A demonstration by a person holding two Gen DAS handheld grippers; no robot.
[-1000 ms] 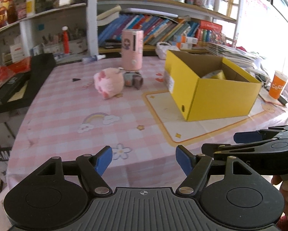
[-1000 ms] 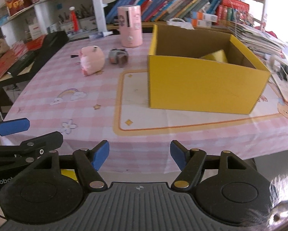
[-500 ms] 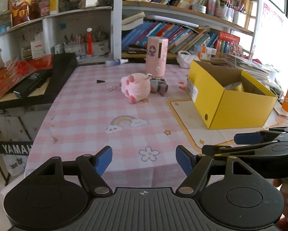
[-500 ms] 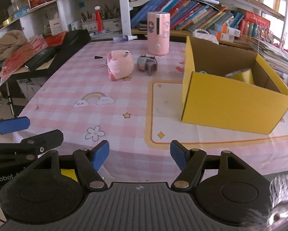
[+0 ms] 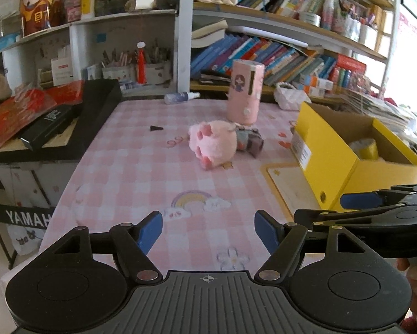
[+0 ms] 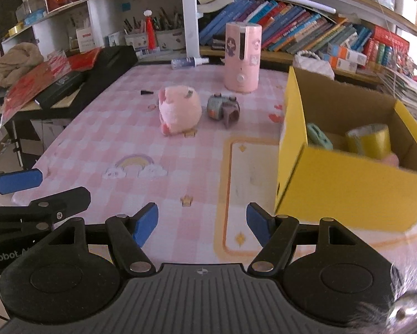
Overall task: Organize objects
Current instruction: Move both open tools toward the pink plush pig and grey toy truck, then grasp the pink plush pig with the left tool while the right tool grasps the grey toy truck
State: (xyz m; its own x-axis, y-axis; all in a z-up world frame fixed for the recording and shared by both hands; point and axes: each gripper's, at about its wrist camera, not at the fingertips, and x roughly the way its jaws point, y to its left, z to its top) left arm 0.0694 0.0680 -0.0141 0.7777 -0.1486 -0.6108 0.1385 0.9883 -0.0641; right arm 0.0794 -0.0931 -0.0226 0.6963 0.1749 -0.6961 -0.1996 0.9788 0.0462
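fluffy round pink plush toy [image 6: 179, 112] beside boxy yellow cardboard box [image 6: 345, 186].

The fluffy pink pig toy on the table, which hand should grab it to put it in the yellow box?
Probably the left gripper: the fluffy pink pig toy lies almost straight ahead of its open jaws. The right gripper sits nearer the yellow cardboard box. Both are open and empty.

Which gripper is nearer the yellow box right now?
Right. The right gripper hangs open just short of the yellow box, near its front corner. The left gripper, also open, is farther off, over the tablecloth's rainbow print.
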